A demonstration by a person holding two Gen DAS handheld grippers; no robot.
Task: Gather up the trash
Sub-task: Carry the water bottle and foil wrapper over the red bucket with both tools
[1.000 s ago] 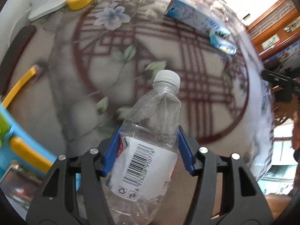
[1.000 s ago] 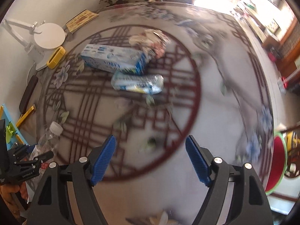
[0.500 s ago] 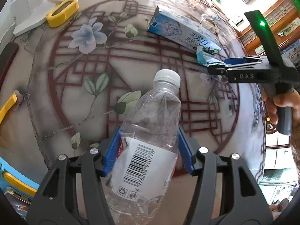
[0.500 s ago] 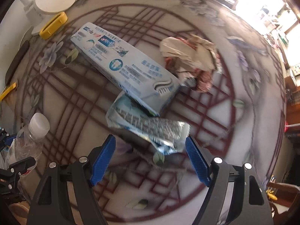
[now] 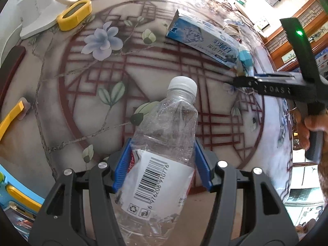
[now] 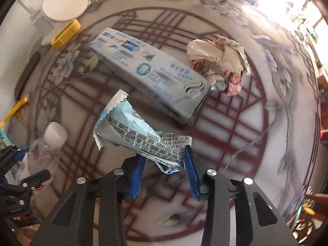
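Now right claw [image 6: 164,169] closing on wrapper [image 6: 135,133].

Bright daylight, window glare top-right; fisheye warp, edges blurred.

Wrapper [image 6: 131,131] before toothpaste box [image 6: 151,71]

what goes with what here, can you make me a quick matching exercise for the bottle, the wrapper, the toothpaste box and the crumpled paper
Things:
1. clear plastic bottle
2. blue and white wrapper
3. toothpaste box
4. crumpled paper

States:
A. lies flat on the table, nothing gripping it
B. between the closing jaws of the right gripper
C. a wad at the far end of the box
D. clamped in the left gripper

Pairs: 1-D, 2-B, 3-A, 4-C
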